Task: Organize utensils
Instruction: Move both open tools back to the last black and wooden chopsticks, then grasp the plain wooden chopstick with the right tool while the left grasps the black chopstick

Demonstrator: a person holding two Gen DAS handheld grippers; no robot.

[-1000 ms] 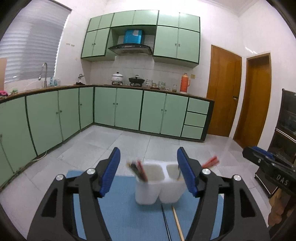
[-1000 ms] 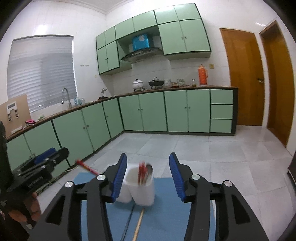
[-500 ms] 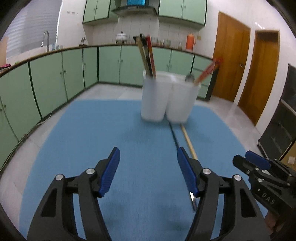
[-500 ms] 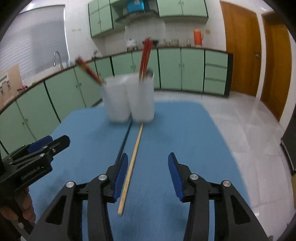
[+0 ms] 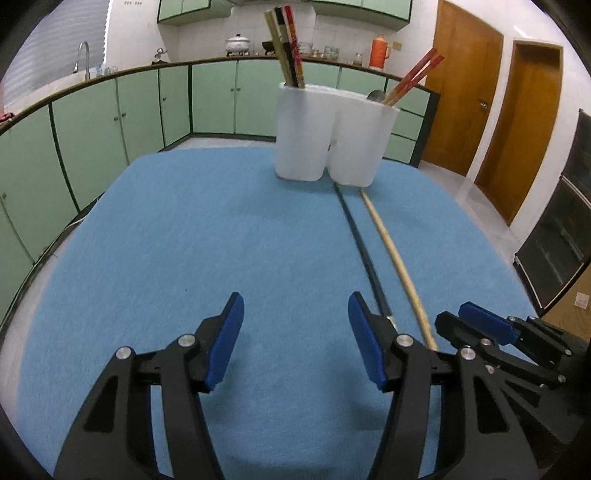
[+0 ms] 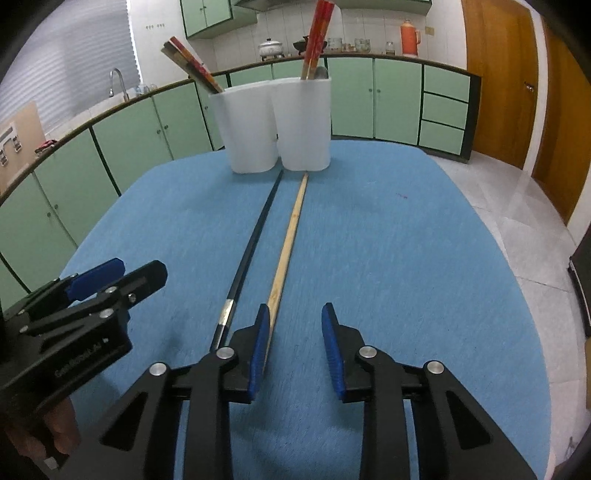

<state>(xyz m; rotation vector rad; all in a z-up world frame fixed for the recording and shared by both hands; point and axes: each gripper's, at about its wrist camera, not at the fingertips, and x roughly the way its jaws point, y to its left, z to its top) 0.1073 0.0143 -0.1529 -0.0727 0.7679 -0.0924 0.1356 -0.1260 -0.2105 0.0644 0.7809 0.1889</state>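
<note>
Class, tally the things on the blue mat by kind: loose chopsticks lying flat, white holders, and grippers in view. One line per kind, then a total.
Loose chopsticks: 2, the black chopstick and the wooden chopstick
White holder, two compartments: 1
Grippers: 2, the left gripper and the right gripper
Total: 5

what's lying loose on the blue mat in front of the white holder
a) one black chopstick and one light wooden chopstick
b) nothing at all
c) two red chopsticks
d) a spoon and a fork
a: a black chopstick and a light wooden chopstick lie side by side on the blue mat, running from the white holder toward the camera; the red chopsticks stand inside the holder.
</note>
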